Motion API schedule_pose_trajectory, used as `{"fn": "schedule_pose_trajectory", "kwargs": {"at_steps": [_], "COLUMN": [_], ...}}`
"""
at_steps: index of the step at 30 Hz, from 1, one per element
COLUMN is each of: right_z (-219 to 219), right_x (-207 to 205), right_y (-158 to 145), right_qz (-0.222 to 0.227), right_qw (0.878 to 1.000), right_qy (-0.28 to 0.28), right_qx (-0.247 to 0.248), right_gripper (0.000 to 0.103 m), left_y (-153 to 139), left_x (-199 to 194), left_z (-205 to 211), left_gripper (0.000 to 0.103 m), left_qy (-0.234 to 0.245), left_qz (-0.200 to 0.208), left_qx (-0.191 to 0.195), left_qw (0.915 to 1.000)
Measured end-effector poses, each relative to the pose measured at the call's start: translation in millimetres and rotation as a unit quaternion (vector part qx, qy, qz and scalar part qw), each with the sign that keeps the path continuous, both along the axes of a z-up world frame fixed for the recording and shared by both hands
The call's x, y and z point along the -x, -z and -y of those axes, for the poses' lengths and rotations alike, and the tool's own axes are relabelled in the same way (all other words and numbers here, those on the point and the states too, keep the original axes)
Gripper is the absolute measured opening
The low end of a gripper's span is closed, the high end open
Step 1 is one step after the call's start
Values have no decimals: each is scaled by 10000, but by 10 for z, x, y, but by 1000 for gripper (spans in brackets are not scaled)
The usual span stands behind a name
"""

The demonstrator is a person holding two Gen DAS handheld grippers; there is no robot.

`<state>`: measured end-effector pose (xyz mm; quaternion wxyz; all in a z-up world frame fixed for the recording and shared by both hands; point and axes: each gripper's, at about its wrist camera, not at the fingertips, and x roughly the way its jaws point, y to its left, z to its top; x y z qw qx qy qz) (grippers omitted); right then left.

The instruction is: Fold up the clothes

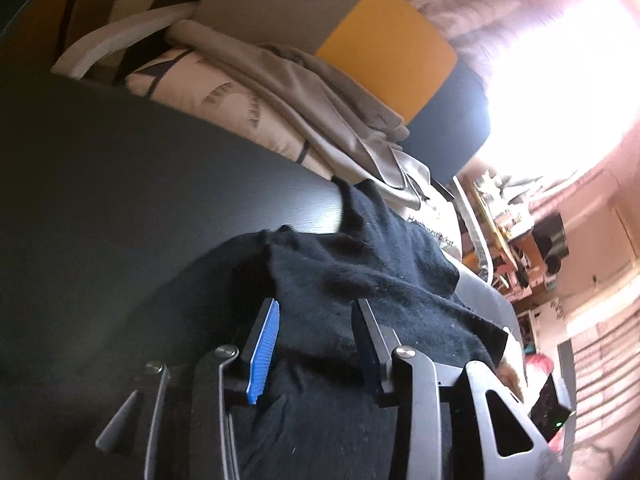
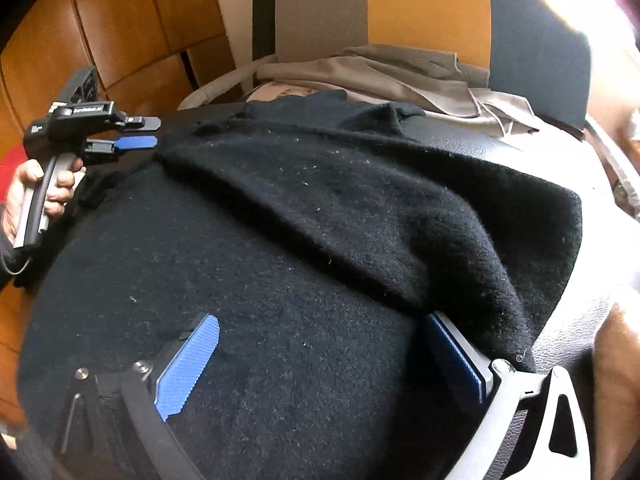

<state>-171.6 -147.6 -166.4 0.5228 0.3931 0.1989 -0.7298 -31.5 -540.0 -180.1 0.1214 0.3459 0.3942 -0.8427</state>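
A black knit garment (image 2: 320,240) lies spread on a dark table, with a fold of it running diagonally across the middle. My right gripper (image 2: 320,340) is open just above it; its right finger (image 2: 456,352) sits under the edge of the fold. My left gripper (image 2: 154,132) shows in the right wrist view at the garment's far left corner, jaws apart. In the left wrist view the left gripper (image 1: 316,312) is open, with the garment's edge (image 1: 320,280) draped between and over its blue-padded fingers (image 1: 264,352).
A beige garment (image 2: 400,76) and a patterned cushion (image 1: 224,100) lie piled at the table's far edge. A grey, yellow and dark blue chair back (image 2: 380,12) stands behind them. Orange wall panels (image 2: 100,32) are at left. Bright window light is at right.
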Motion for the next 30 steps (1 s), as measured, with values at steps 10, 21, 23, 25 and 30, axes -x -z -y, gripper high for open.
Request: {"fn": "schedule_pose_trajectory", "kwargs": {"at_steps": [10,21,23,25,30], "right_z": [2,-27,-18,-13,-19], "right_x": [-56,-37,-48,-53,-42], "right_y": [12,21,25,32,36], "right_qz": [-130,-37,-73,-114,-81], "right_qw": [9998,10000,10000,9999,10000], "right_qy": [-26,-12,-11,-17,-14], "right_qx": [-118,13,-9,-36,6], "right_gripper": [103,103,103,103,103], "left_y": [-233,-172,-105,-76,33], "left_x": [-384,-525,-329,-136,188], "left_z": [-188,76,85,20,-85], "left_gripper": [0,39,41,41,31], "left_qy": [-300,-404,-116,66,359], "left_qz": [-428,-347,-183,93,443], "left_qx": [-188,-120,-37,358,898], "left_qw": [9985,9985,9998,9993,9943]}}
